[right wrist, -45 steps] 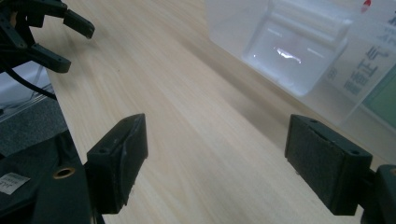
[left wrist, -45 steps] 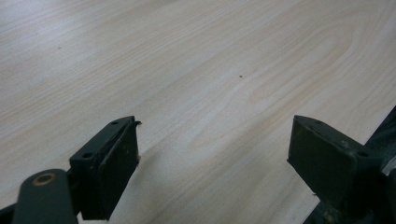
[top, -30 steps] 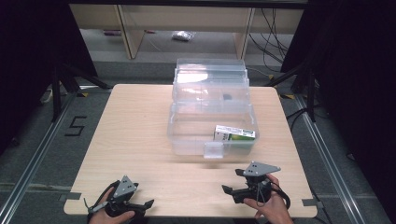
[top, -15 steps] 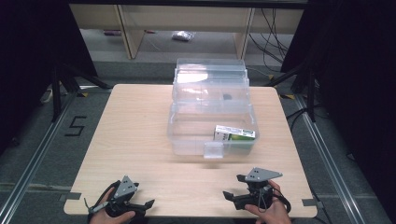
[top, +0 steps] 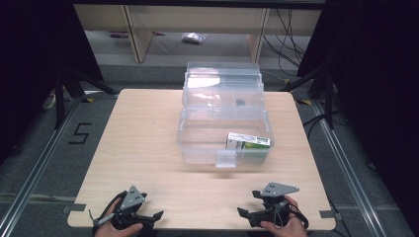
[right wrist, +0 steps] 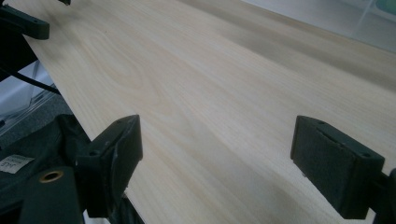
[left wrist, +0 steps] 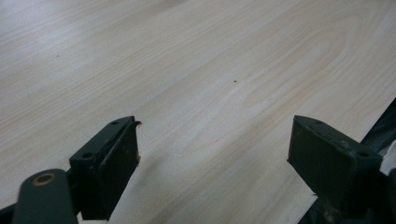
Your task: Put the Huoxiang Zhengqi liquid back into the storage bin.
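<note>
Plainly, in the high view the work looks either finished or not begun: both tools rest at the near edge of the tabletop (top: 148,128), well apart from the clear plastic storage box (top: 225,123) that stands at the middle, toward the far side. The left tool (top: 155,217) lies near the left corner, the right tool (top: 244,213) near the right corner, each in a hand and holding nothing. The box is transparent, with a lid or upper tier toward the back and a small latch tab at its front wall. Inside, at the front right, lies a small green-and-white carton (top: 248,141); a small dark item sits farther back, too small to identify. Whether the box is latched I cannot tell from here, so what is left to do stays uncertain.

In the left gripper view, the left tool (left wrist: 215,154) has its jaws set wide apart over bare wood grain, nothing between them.

In the right gripper view, the right tool (right wrist: 215,156) has just been opening and stands wide, empty, with the box (right wrist: 373,23) showing faintly at the upper right corner.
</note>
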The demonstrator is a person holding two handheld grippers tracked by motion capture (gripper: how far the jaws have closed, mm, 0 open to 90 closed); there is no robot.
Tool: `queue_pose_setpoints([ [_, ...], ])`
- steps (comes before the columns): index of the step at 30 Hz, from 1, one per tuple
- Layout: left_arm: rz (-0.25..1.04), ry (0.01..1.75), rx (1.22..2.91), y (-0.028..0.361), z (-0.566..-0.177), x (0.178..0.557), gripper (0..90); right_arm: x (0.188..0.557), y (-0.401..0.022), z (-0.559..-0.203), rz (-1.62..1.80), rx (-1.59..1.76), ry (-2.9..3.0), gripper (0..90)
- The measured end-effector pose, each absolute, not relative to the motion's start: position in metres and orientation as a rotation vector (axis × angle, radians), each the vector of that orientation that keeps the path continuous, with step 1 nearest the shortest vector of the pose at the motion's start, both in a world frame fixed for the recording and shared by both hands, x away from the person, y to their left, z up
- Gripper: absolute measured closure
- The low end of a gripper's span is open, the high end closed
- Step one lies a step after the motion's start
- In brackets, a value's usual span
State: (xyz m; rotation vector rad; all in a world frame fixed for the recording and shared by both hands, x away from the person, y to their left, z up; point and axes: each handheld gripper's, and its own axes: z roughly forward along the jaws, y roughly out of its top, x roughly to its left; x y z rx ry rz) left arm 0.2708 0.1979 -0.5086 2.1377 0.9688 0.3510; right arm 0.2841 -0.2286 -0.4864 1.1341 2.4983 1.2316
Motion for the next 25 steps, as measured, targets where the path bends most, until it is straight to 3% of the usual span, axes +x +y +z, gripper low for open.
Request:
queue_pose_setpoints([
  [25,0.363,0.98,2.129,0.1988,-0.509,0.2721,15.6,0.275,-0.2326,-0.4908,1.158,1.216,2.492,17.8],
])
